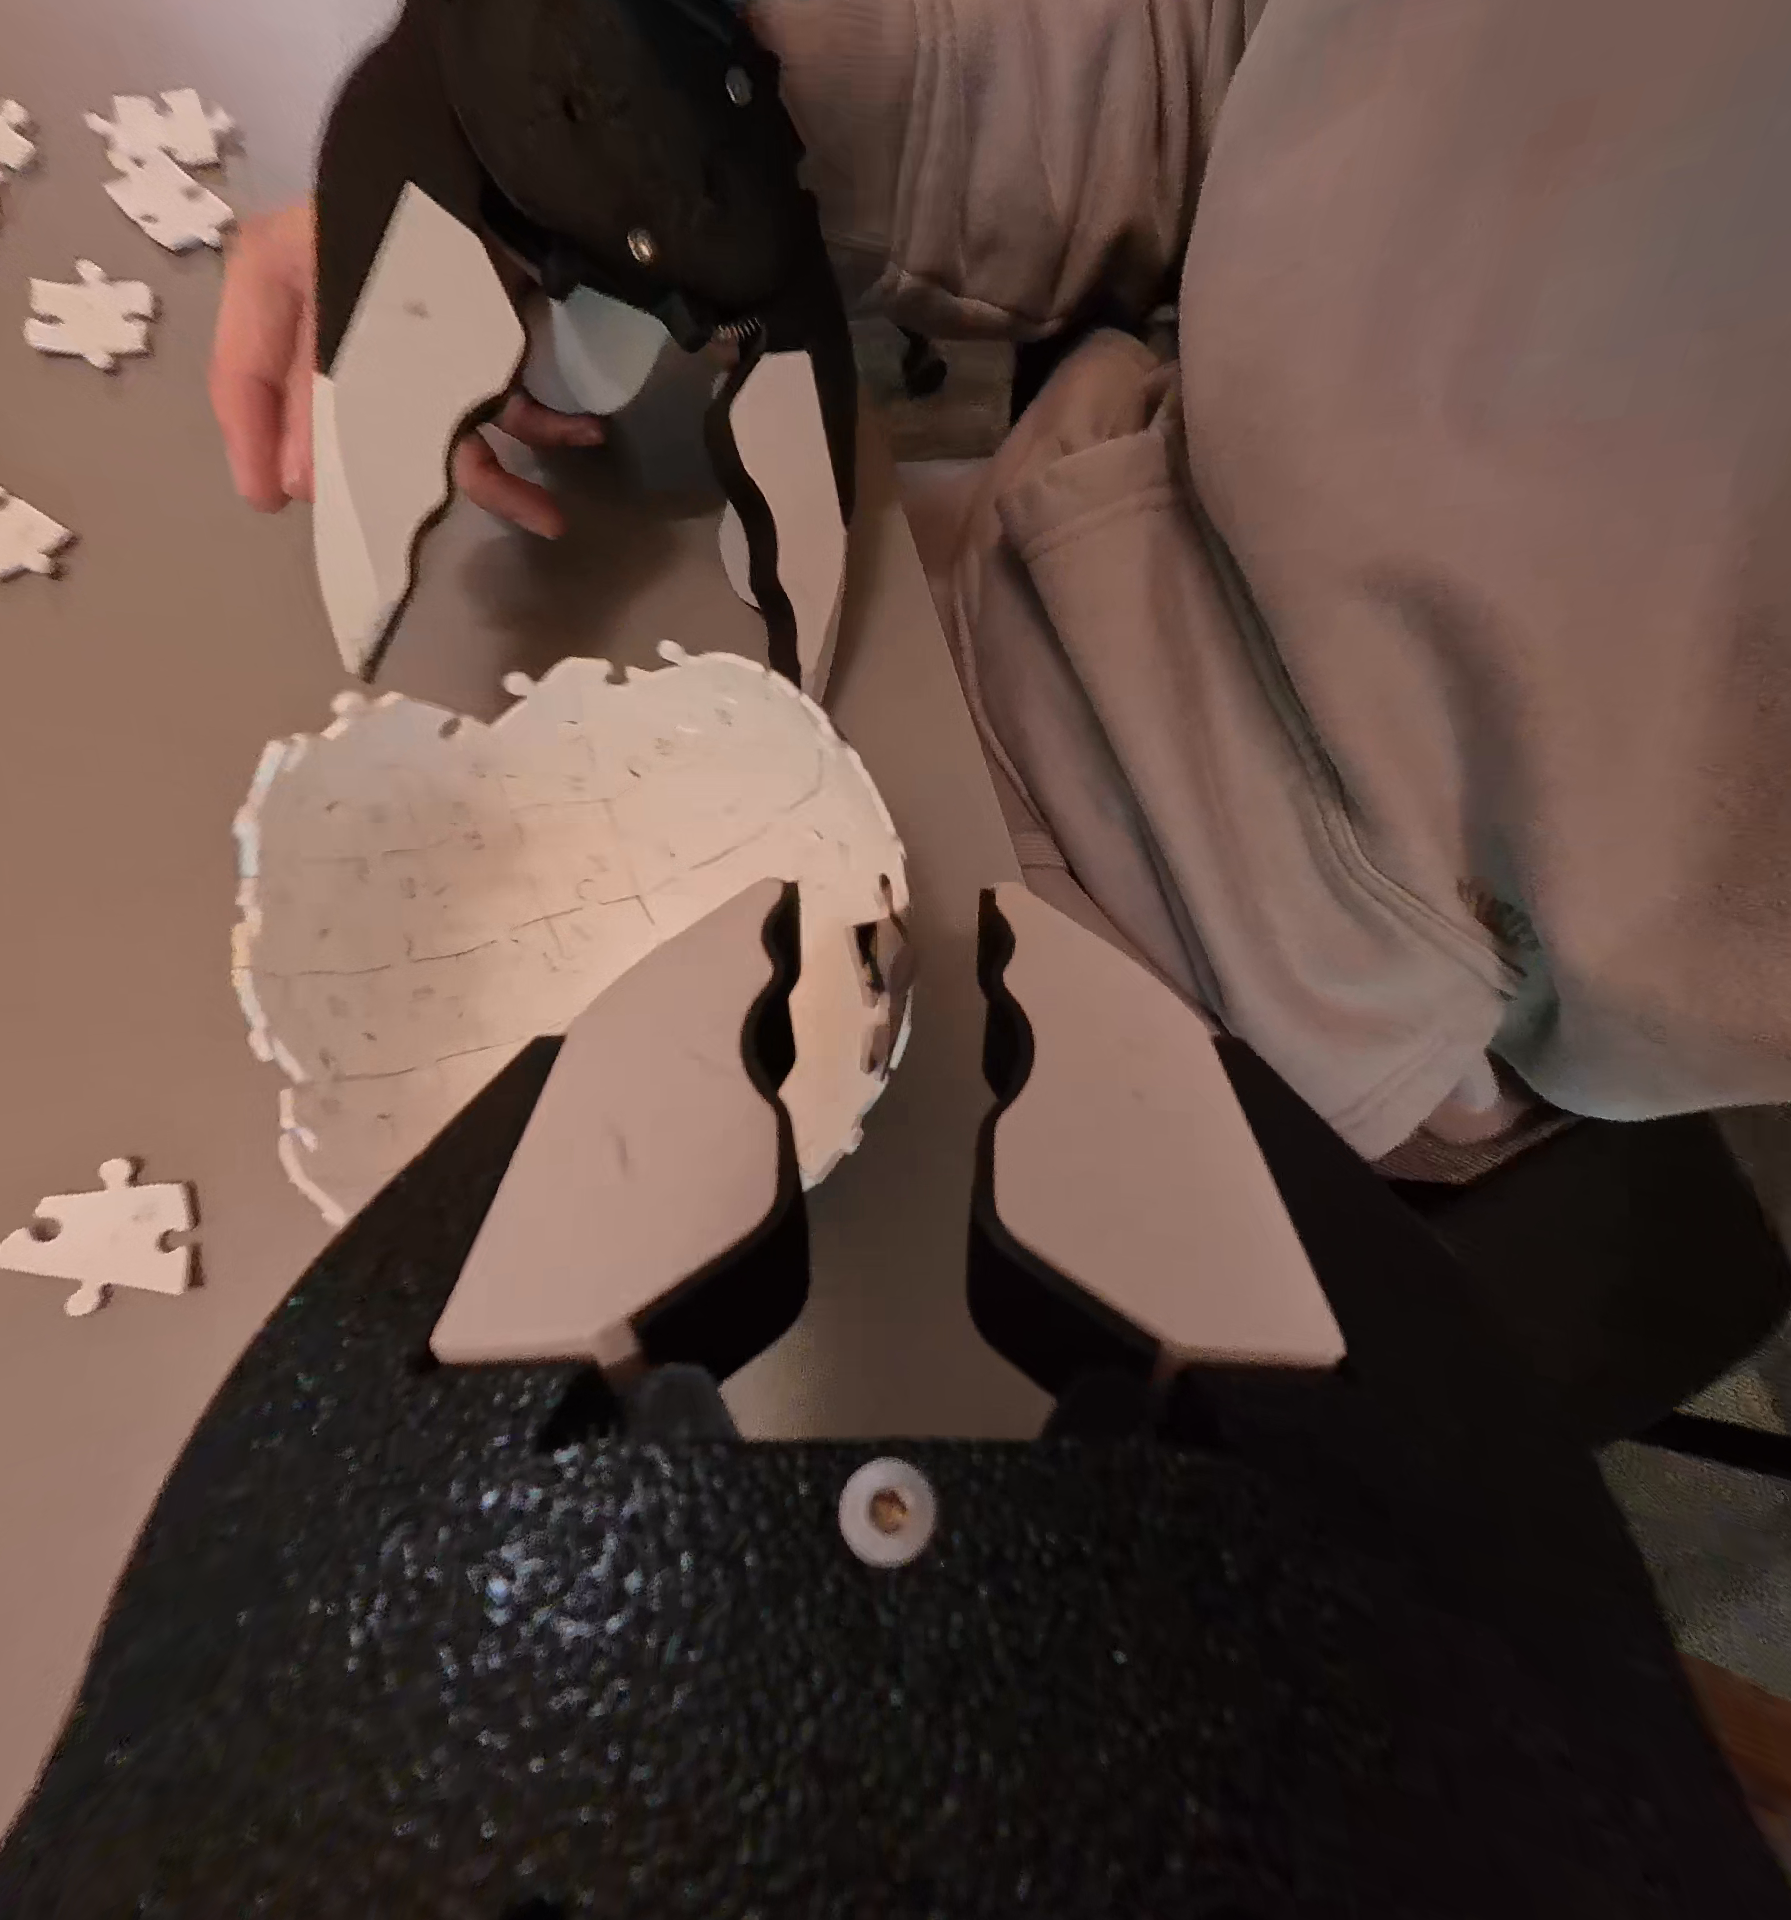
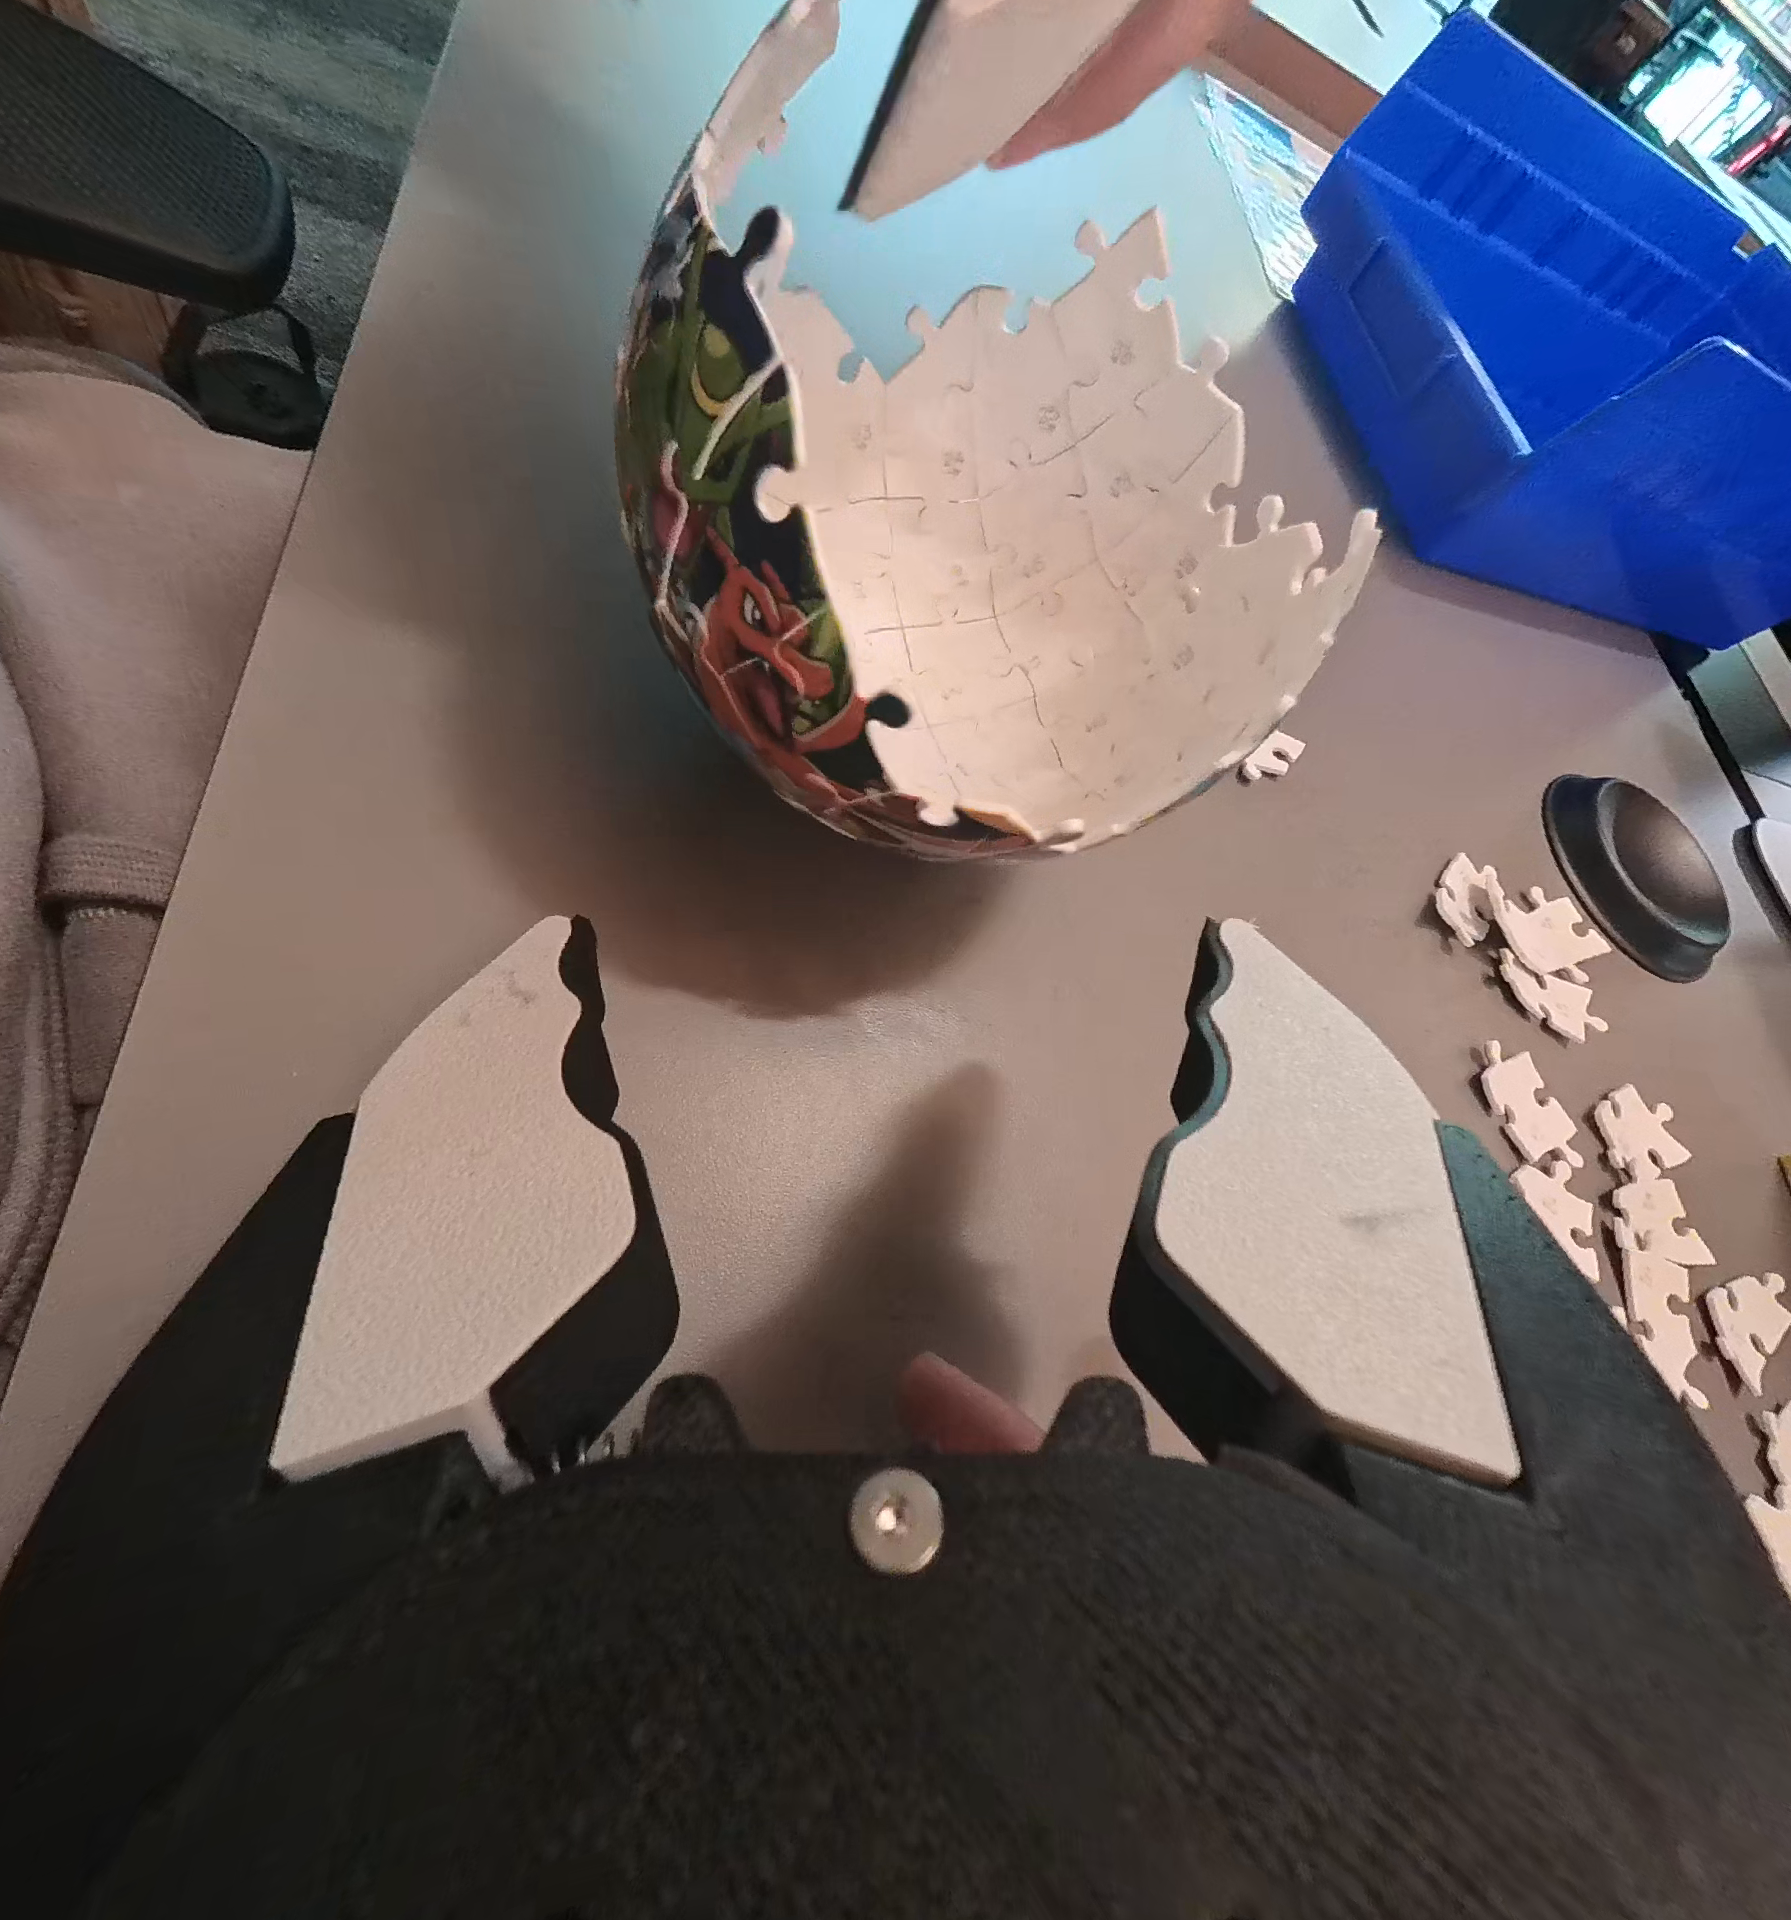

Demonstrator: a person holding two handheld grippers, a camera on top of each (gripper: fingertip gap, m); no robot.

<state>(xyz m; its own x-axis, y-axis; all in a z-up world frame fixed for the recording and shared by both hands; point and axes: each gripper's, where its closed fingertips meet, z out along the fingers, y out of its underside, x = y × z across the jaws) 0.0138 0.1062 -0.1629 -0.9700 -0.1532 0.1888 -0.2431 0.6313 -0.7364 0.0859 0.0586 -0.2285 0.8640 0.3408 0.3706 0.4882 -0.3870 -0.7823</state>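
A partly built spherical jigsaw shell (image 2: 1026,582) lies on the grey table (image 2: 403,623). Its inside is white and its outside is printed in colours. In the left wrist view the shell (image 1: 475,914) opens upward. My left gripper (image 1: 889,914) is open over the shell's right rim, and a bit of that rim shows between the jaws. My right gripper (image 2: 893,935) is open and empty, just short of the shell on its near side. It also shows in the left wrist view (image 1: 579,665), beyond the shell. One finger (image 2: 953,104) of the left gripper shows above the shell.
Loose white puzzle pieces lie on the table (image 1: 101,1231), (image 1: 91,312), (image 2: 1649,1195). Blue bins (image 2: 1597,364) stand behind the shell at the right. A black round stand (image 2: 1639,883) sits near the pieces. A person's beige sweatshirt (image 1: 1390,520) and a chair armrest (image 2: 91,177) border the table's edge. Across from one pair of fingers to the other is roughly 12 cm.
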